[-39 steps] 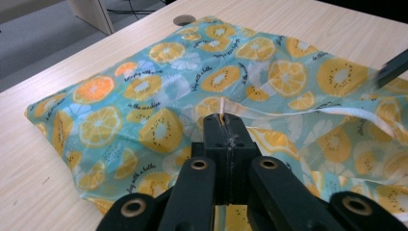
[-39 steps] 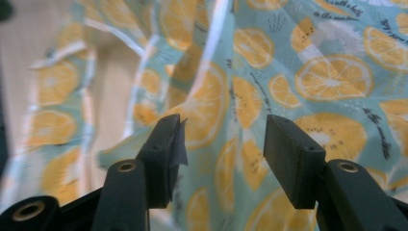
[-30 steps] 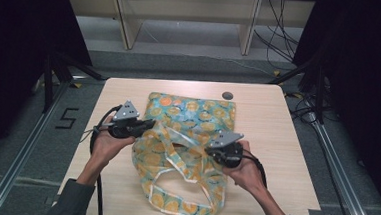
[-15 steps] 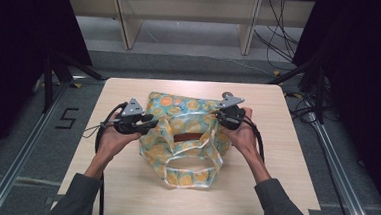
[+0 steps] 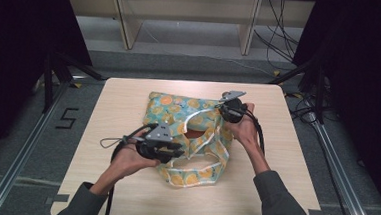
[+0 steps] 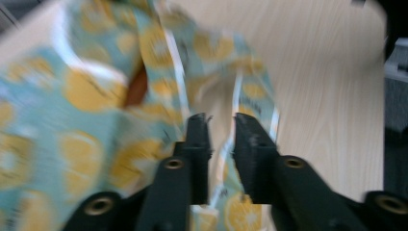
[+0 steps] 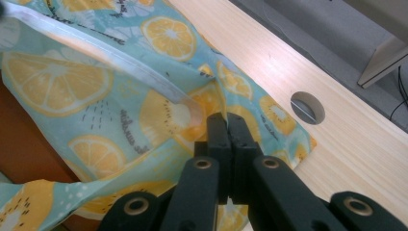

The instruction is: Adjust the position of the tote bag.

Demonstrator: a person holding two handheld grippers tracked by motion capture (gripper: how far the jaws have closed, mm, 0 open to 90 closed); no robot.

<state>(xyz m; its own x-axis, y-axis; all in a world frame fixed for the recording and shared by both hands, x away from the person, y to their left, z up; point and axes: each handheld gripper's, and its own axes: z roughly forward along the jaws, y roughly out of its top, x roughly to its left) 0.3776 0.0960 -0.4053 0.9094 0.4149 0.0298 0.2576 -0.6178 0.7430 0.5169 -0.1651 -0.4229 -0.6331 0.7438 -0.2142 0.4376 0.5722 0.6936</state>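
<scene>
Since a second ago your right hand has swung from the near side up to the bag's far right corner, and the left has dropped back toward you to the near-left edge, so the bag [image 5: 186,137] now sits bunched in the middle of the desk [image 5: 283,193] with its mouth pulled open between the two tools.

Biggest thing first: keep that bag flat on the desk while you spread it, don't lift it, or the lemon-print fabric will just fold back over the orange lining showing in the gap.

Right tool [image 7: 226,126] is clamped tight on the fabric by the white-trimmed rim, jaws fully together with cloth pinched between. That's your anchor, so hold it put near the desk's round hole [image 7: 307,107].

Left tool [image 6: 221,130] is the one to sort out. Its jaws have just been closing, a narrow gap is left, and one of the handle straps [image 6: 231,144] runs between them. The view is blurry, so I can't tell if the pads actually bite yet. Finish the squeeze before you pull, and pull slowly away from the right hand so the strap doesn't slip out.
</scene>
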